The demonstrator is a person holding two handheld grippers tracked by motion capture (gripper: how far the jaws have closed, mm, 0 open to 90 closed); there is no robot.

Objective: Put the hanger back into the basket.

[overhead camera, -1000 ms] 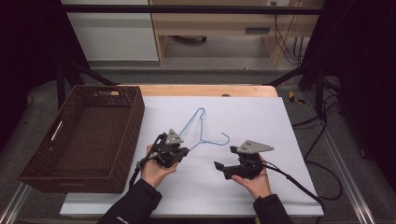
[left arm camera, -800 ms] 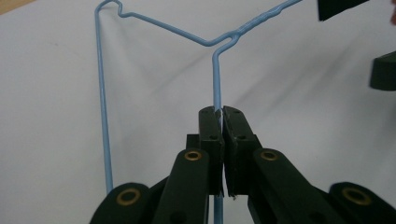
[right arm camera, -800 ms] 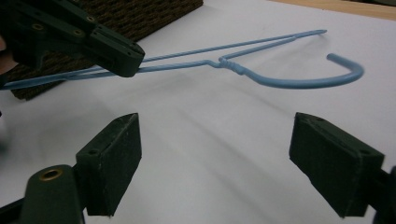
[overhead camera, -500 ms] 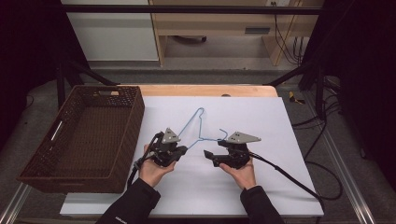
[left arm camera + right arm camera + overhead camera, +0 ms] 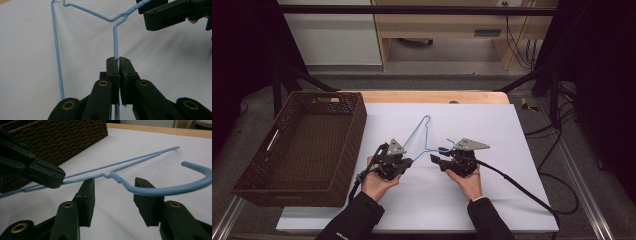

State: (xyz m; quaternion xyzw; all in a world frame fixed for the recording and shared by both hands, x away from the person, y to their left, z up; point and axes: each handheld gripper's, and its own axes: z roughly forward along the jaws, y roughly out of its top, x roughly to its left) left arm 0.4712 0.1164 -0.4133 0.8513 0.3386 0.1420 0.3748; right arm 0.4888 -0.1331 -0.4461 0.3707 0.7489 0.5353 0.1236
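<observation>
The left hand-held gripper [image 5: 408, 162] was clamped on the thin blue wire clothes hanger [image 5: 416, 134], its two black jaws pressed together on one wire of the hanger's shoulder, as the left gripper view showed [image 5: 116, 65]. The hanger's frame ran away from that grip across the bench towards the far edge, its twisted neck and hook lying to the right.

The right hand-held gripper [image 5: 436, 159] had just been closing its jaws, which stood partly apart. In the right gripper view [image 5: 113, 195] the hanger's neck, just beyond the twist [image 5: 140, 190], passed between the two pads without either pad pressing on it; the curved hook arched off to the right past one jaw. Both grippers were held near each other, in a person's hands, dark sleeves coming in from the near side.

The bench [image 5: 512, 150] bore a pale white sheet over a wooden top. A dark brown woven wicker basket [image 5: 357, 120] stood on its left part, just beside the left hand. Behind the bench stood light wooden furniture [image 5: 437, 25] and a white cabinet [image 5: 332, 40], and black cables [image 5: 517, 47] hung at the back on the right.
</observation>
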